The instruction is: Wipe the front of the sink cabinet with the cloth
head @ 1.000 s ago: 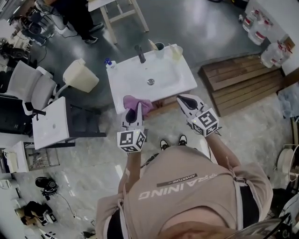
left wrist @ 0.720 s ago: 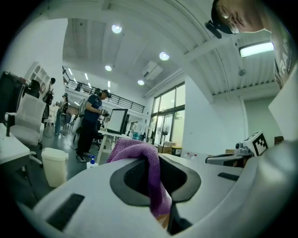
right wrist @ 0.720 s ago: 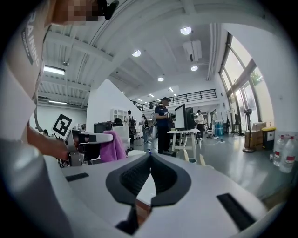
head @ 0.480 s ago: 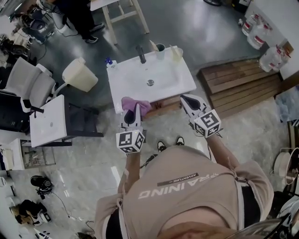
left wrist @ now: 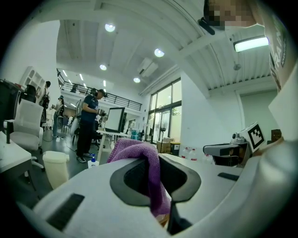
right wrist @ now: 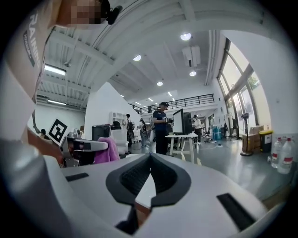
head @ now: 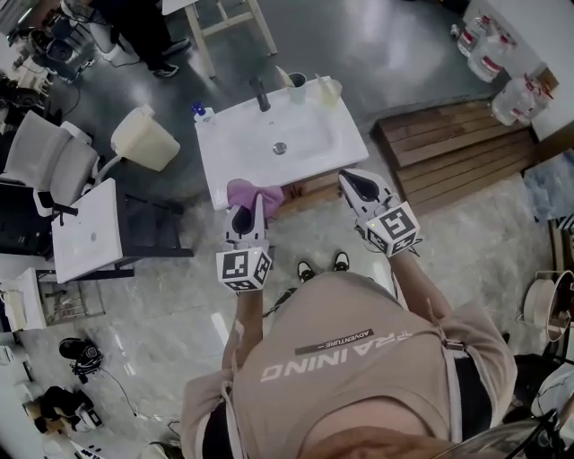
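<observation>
The white sink cabinet (head: 235,179) stands just ahead of my feet, its basin top facing up. A purple cloth (head: 253,194) hangs at the sink's near edge, pinched in my left gripper (head: 249,208), which is shut on it. In the left gripper view the cloth (left wrist: 150,176) drapes down between the jaws. My right gripper (head: 356,186) hovers at the sink's front right corner, jaws shut with nothing in them; its own view shows the jaws closed (right wrist: 148,175) and the cloth (right wrist: 108,151) off to the left.
A faucet (head: 261,92), cups (head: 297,87) and a soap bottle (head: 201,114) sit at the sink's far edge. A cream bin (head: 142,140) and a second white sink unit (head: 85,231) stand left. Wooden pallets (head: 453,148) lie right. A person (head: 134,27) stands beyond.
The view has shifted slightly; both grippers sit a little nearer the sink's front edge, the left still holding the cloth.
</observation>
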A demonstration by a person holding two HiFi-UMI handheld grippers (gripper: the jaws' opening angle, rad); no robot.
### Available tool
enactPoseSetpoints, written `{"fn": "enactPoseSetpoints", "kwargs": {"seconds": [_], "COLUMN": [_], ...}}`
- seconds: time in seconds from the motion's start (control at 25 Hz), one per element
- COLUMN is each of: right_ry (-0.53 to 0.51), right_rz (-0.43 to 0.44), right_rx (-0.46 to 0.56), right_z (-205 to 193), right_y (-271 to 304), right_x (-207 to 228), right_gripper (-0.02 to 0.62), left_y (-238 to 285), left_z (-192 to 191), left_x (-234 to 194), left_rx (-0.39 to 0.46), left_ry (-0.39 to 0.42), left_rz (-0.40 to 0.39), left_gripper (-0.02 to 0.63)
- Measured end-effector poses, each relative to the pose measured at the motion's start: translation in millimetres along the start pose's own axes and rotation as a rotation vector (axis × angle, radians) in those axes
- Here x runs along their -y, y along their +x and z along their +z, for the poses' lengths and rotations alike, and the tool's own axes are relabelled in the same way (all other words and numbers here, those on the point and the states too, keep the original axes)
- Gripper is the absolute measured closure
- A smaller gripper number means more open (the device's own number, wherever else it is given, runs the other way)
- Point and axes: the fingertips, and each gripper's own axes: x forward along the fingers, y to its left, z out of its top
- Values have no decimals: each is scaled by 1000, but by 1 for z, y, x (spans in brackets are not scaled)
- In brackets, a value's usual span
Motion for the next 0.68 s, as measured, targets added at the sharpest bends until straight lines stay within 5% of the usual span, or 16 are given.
{"fn": "enactPoseSetpoints", "kwargs": {"seconds": [0.68], "right_ry": [14], "right_rz": [-25], "right_rx": [-11], "right_z": [-5], "right_y": [-29], "right_x": [12], "right_gripper": [584], "left_y": [2], "left_z": [-2], "left_x": [30], "left_rx": [2], "left_ry": [-7], "left_rz": [-31], "left_gripper": [569]}}
